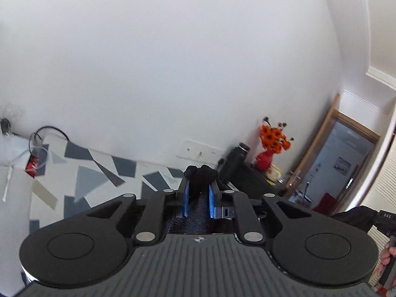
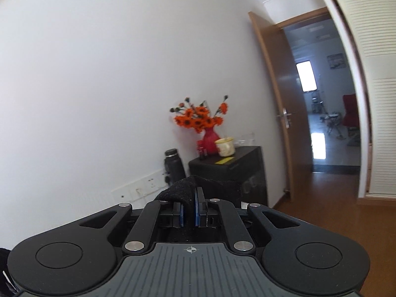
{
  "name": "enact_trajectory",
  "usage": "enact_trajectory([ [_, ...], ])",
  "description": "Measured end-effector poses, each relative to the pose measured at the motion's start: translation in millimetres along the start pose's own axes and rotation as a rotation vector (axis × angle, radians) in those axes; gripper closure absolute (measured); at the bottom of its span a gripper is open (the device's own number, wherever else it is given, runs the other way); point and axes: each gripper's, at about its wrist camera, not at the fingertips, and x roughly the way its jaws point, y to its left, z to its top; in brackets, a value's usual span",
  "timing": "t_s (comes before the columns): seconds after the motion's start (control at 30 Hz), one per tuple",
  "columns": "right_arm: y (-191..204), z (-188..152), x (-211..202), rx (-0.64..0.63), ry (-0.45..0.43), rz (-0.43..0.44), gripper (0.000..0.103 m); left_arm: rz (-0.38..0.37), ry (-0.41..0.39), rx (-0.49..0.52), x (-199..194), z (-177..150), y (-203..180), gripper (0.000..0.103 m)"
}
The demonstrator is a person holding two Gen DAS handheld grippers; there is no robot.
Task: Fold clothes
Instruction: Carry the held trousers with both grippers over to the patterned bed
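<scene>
Black knit fabric of the garment (image 1: 201, 173) is pinched in our left gripper (image 1: 198, 193) and right gripper (image 2: 189, 206) alike, held up off the patterned bed (image 1: 99, 173) – next we lay it flat – then fold

The black garment (image 1: 201, 173) is a dark, fuzzy knit fabric, held up in the air rather than lying on any surface. In the left wrist view a bunched knot of it bulges out past the tips of the left gripper (image 1: 198, 193), pinched between the blue pads (image 1: 185, 199), and more of the cloth runs back between the fingers toward the camera, where its ribbed, napped texture shows. In the right wrist view another part of the same black cloth (image 2: 180, 189) rises as a peaked fold between the pads of the right gripper (image 2: 189, 209), draping off to the left and right of the fingers.
</scene>
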Motion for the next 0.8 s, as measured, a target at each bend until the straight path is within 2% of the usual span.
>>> enact_trajectory([
  [0.13,39.5,28.0,96.6,-0.095,0.025,0.124,0.096,0.111,-0.081,0.012,16.6,32.4,20.8,0.087],
  [0.23,64.1,41.1,172.2,-0.164,0.036,0.207,0.096,0.187,-0.113,-0.006,33.7,47.1,34.5,0.087],
  [0.4,74.4,51.6,307.4,-0.180,0.125,0.294,0.096,0.326,-0.094,-0.026,76.3,38.0,47.9,0.087],
  [0.5,62.7,40.5,383.1,-0.228,0.208,0.314,0.096,0.430,-0.033,-0.060,116.3,20.6,50.5,0.087],
  [0.6,45.2,4.1,437.8,-0.334,0.311,0.301,0.096,0.533,0.084,-0.121,157.2,-13.7,56.9,0.087],
  [0.67,23.9,-23.8,464.3,-0.400,0.393,0.278,0.096,0.590,0.163,-0.169,174.9,-41.9,58.2,0.087],
  [0.73,-2.9,-46.6,481.8,-0.406,0.477,0.247,0.096,0.633,0.224,-0.231,184.4,-69.1,52.3,0.087],
  [0.8,-32.0,-60.5,488.6,-0.338,0.551,0.220,0.096,0.640,0.212,-0.349,175.7,-78.8,46.1,0.087],
])
